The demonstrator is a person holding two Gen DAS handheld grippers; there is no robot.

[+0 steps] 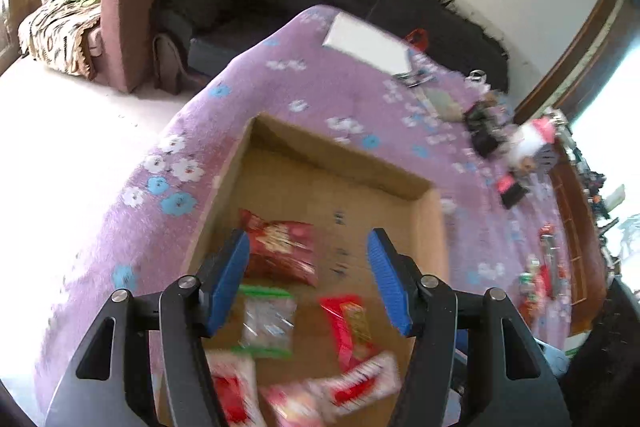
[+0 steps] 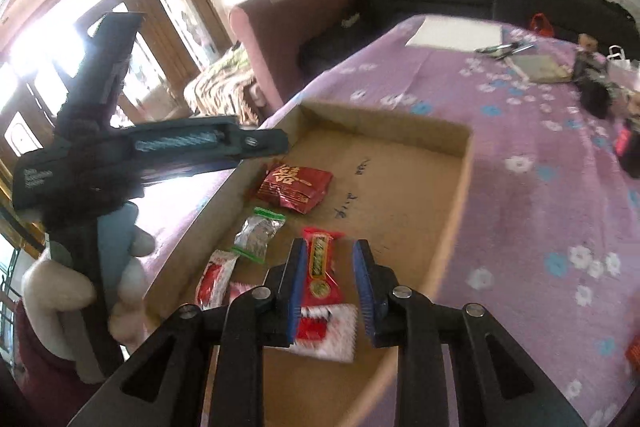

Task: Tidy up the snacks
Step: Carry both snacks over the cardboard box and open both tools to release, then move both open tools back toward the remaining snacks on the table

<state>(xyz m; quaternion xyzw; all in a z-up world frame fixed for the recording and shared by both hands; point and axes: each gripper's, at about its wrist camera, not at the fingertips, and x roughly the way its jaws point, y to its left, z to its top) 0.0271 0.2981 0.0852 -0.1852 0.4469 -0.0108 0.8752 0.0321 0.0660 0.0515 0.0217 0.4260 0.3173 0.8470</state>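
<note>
Both claws, left gripper [image 1: 308, 279] and right gripper [image 2: 330, 291], gape empty above the cardboard box [image 2: 460, 187].

The left gripper [image 1: 308, 279] hangs over a cardboard box [image 1: 430, 223] on a purple flowered blanket [image 1: 256, 75], its blue fingers [image 1: 226, 279] spread apart with nothing between them. Below lie a dark red packet [image 1: 280, 247], a clear green-edged packet [image 1: 268, 319] and a red bar [image 1: 348, 323].

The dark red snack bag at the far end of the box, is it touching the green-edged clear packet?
Apart. The right wrist view shows bare cardboard between the dark red snack bag and the green-edged clear packet.
</note>
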